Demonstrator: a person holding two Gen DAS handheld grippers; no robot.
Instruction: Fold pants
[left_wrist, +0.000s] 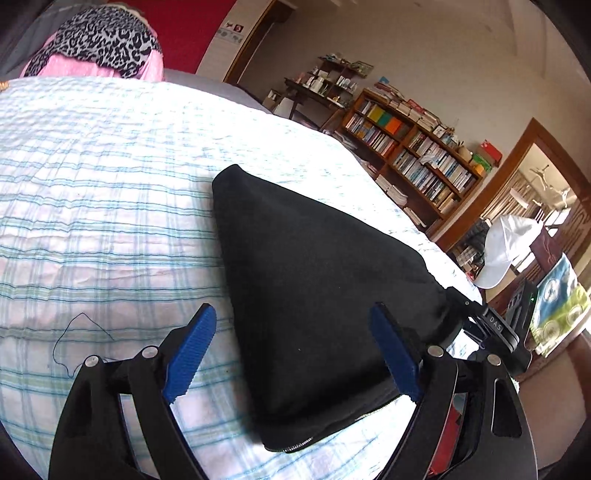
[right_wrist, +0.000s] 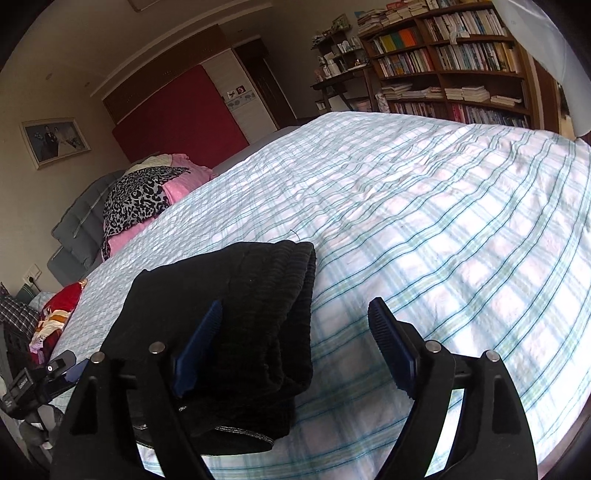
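The black pants (left_wrist: 317, 295) lie folded into a compact stack on the plaid bedspread (left_wrist: 110, 184). In the left wrist view my left gripper (left_wrist: 295, 350) is open just above the stack's near edge, with the blue pads either side of it and nothing held. In the right wrist view the pants (right_wrist: 251, 317) show ribbed fabric and layered folds. My right gripper (right_wrist: 295, 350) is open over the stack's right edge, its left pad (right_wrist: 199, 343) by the fabric, its right pad over the bedspread (right_wrist: 443, 221).
A leopard-print and pink pile (right_wrist: 147, 199) lies at the head of the bed near the grey headboard (right_wrist: 77, 229). Bookshelves (left_wrist: 413, 155) stand beyond the bed. A white cap (left_wrist: 502, 251) hangs beside the bed's edge. Red and patterned clothes (right_wrist: 55, 314) lie off the left side.
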